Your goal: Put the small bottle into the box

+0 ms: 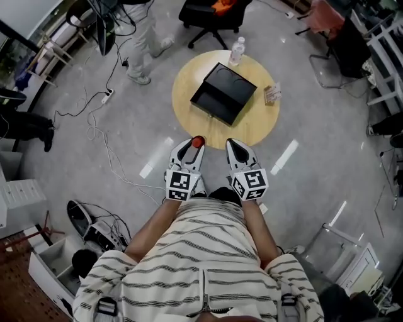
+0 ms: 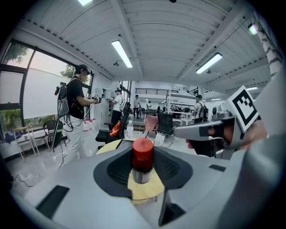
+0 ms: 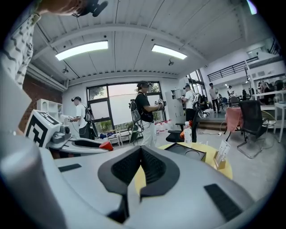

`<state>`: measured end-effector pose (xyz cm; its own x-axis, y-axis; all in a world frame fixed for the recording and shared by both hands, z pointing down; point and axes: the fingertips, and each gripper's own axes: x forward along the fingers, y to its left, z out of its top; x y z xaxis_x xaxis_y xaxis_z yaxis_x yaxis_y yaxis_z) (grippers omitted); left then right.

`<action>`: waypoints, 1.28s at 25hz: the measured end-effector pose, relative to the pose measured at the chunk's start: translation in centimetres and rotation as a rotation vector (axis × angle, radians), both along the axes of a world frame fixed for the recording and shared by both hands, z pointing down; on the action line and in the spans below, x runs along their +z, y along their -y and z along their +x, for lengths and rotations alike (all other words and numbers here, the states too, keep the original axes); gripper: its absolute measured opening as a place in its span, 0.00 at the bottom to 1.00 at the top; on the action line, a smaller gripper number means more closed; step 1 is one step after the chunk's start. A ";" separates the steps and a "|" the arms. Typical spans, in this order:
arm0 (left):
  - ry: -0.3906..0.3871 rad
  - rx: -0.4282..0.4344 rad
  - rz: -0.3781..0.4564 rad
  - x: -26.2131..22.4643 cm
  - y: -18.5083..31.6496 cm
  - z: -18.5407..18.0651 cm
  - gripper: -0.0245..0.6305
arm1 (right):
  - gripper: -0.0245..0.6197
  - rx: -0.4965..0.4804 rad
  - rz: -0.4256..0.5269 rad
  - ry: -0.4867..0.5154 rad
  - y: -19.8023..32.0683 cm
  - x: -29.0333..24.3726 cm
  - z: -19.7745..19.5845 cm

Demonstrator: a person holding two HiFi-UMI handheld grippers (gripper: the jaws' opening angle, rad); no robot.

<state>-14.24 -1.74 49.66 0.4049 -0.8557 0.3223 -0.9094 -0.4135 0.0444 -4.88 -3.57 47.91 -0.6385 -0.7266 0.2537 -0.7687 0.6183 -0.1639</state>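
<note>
My left gripper (image 1: 194, 149) is shut on the small bottle (image 1: 198, 142), which has a red cap and a pale body. In the left gripper view the small bottle (image 2: 142, 157) stands upright between the dark pads (image 2: 117, 169). The black box (image 1: 223, 93) lies open on the round yellow table (image 1: 189, 70), ahead of both grippers. My right gripper (image 1: 237, 151) hangs beside the left one at the table's near edge, shut with nothing in it. The right gripper view has its pads (image 3: 152, 167) meeting, with the box (image 3: 185, 151) beyond them.
A clear water bottle (image 1: 237, 50) stands at the table's far edge and a small card stand (image 1: 272, 94) at its right. An office chair (image 1: 211, 16) and a standing person (image 1: 145, 38) are behind the table. Cables (image 1: 101, 138) trail on the floor to the left.
</note>
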 end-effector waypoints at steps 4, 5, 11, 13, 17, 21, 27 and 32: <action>0.003 0.015 -0.020 0.8 1.0 0.2 0.26 | 0.06 0.022 -0.014 -0.001 0.9 0.6 0.4; 0.003 0.015 -0.026 1.1 1.4 0.3 0.26 | 0.06 0.025 -0.017 -0.002 1.1 0.8 0.5; 0.025 0.024 -0.037 2.3 4.1 1.5 0.26 | 0.06 0.016 -0.044 0.000 3.6 2.6 1.5; 0.035 0.022 -0.042 2.4 4.9 1.9 0.26 | 0.06 0.016 -0.057 0.011 4.5 2.9 2.0; 0.046 0.012 -0.046 2.6 6.7 2.4 0.26 | 0.06 -0.001 -0.051 0.022 6.4 2.7 2.6; 0.058 -0.001 -0.050 3.2 8.6 3.1 0.26 | 0.06 -0.017 -0.058 0.022 8.2 3.3 3.6; 0.086 -0.007 -0.054 3.9 11.5 4.3 0.26 | 0.06 -0.044 -0.067 0.028 10.4 4.0 4.4; 0.110 -0.006 -0.048 4.6 13.8 4.8 0.26 | 0.06 -0.053 -0.074 0.038 11.7 4.3 4.4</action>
